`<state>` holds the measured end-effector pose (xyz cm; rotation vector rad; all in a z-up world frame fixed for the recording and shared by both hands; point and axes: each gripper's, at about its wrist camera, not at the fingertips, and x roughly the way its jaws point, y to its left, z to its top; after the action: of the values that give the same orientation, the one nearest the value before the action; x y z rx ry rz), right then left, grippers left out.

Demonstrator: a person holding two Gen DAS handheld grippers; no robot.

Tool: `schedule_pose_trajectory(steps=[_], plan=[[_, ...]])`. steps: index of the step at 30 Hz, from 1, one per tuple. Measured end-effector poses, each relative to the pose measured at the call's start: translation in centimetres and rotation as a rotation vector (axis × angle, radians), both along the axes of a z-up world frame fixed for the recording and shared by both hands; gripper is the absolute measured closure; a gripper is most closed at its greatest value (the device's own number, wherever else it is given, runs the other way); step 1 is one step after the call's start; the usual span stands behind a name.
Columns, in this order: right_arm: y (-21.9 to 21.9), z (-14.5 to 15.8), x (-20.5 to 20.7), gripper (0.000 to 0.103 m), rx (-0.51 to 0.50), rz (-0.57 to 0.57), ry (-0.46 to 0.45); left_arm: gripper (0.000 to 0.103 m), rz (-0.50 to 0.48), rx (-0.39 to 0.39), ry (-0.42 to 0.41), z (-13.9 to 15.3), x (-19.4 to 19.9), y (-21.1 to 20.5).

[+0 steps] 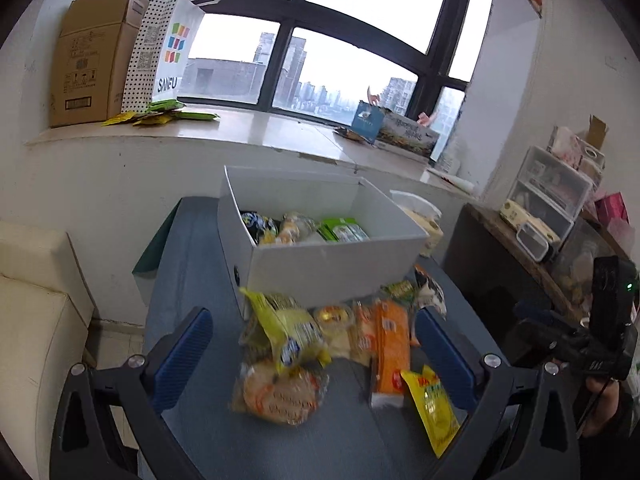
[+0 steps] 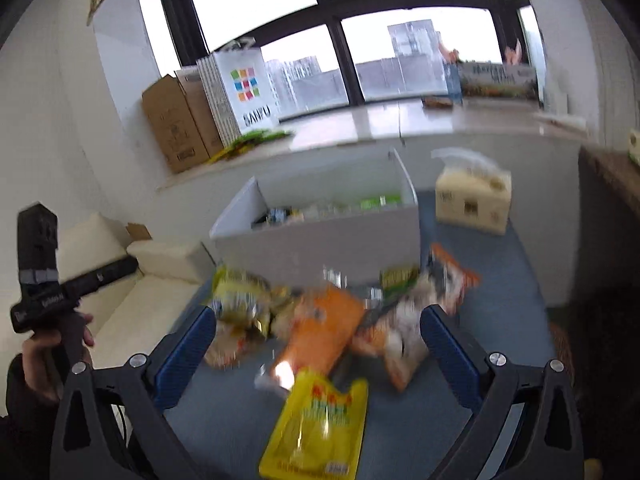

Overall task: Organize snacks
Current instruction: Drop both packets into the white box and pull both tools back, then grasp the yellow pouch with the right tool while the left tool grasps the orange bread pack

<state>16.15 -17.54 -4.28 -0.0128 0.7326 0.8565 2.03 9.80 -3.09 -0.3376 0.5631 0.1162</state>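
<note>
In the centre of the left wrist view: white box [image 1: 320, 240] on a blue-grey table [image 1: 192, 280], open top, partly filled. Inside, left to right: a dark round-patterned pack [image 1: 258, 224], a pale yellowish wrapped snack [image 1: 294, 228], a green pack [image 1: 346, 230]. Loose pile just in front of the box, touching its near wall: yellow bag [image 1: 288, 328], orange pack [image 1: 390, 344], round biscuits in clear wrap [image 1: 280, 394], yellow pouch [image 1: 432, 408] lower right, white-and-black bag [image 1: 430, 290] at the right end. Left gripper [image 1: 314, 356] hangs over the pile, blue pads wide apart, nothing between them. Upper left, on the windowsill: brown carton [image 1: 92, 60] and a dotted paper bag [image 1: 168, 48] beside it, green and yellow sachets [image 1: 160, 114] at their foot. Right edge: clear drawer unit [image 1: 556, 196] on a side shelf; contents unreadable. Right gripper's body and the hand holding it show at lower right.

Right wrist view, blurred by motion. Same white box [image 2: 320, 240] at centre; only a green pack [image 2: 380, 201] and dark items inside are legible. Tissue pack [image 2: 474, 200] to the right of the box, apart from it. Pile in front: orange pack [image 2: 324, 328], yellow bag [image 2: 236, 296], white-orange bag [image 2: 408, 328], yellow pouch [image 2: 316, 428] nearest the camera, bottom centre. Right gripper [image 2: 318, 356] spread wide over the pile, gripping nothing. Left hand [image 2: 48, 356] with its gripper at left edge. Carton [image 2: 176, 128] and paper bag [image 2: 244, 88] upper left on the sill.
</note>
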Motion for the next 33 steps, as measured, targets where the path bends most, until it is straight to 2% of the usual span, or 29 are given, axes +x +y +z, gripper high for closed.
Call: schedule_pose_trajectory(steps=[6,10,14,23,24,25,26,27,28,29,33], plan=[[-0.3,-5.6,-2.3,0.0,-0.135,-0.028,0.101,0.0,-0.028,0.007,0.009,-1.0,-1.7,-1.9],[0.5,-8.4,-1.8,0.0,-0.216,-0.011,0.168,0.0,-0.023,-0.003,0.019,-1.6,-2.1,-2.0],[1.5,-9.7,-0.9,0.0,-0.244,-0.013,0.191,0.0,-0.027,-0.039,0.025,-2.2,-2.1,-1.8],[4.9,-12.3,0.0,0.0,-0.347,0.028,0.194,0.0,-0.038,-0.039,0.05,-2.9,-1.9,-2.4],[5.0,-12.3,-0.2,0.006,-0.352,0.031,0.174,0.0,-0.036,-0.034,0.053,-3.0,-1.9,-2.4],[5.1,-12.3,-0.4,0.028,-0.354,0.034,0.16,0.0,-0.037,-0.032,0.055,-3.0,-1.8,-2.5],[5.1,-12.1,-0.6,0.039,-0.361,0.031,0.136,0.0,-0.04,-0.033,0.059,-3.1,-1.7,-2.6],[5.0,-11.9,-0.8,0.044,-0.35,0.035,0.132,0.0,-0.04,-0.033,0.063,-3.2,-1.7,-2.6],[4.7,-11.7,-0.8,0.056,-0.328,0.038,0.141,0.0,-0.041,-0.032,0.066,-3.3,-1.6,-2.7],[4.2,-11.6,-0.7,0.06,-0.31,0.037,0.147,0.0,-0.044,-0.03,0.069,-3.4,-1.5,-2.8],[1.1,-10.1,-0.4,0.062,-0.214,0.002,0.155,0.0,-0.085,-0.004,0.088,-3.7,-0.5,-4.1]])
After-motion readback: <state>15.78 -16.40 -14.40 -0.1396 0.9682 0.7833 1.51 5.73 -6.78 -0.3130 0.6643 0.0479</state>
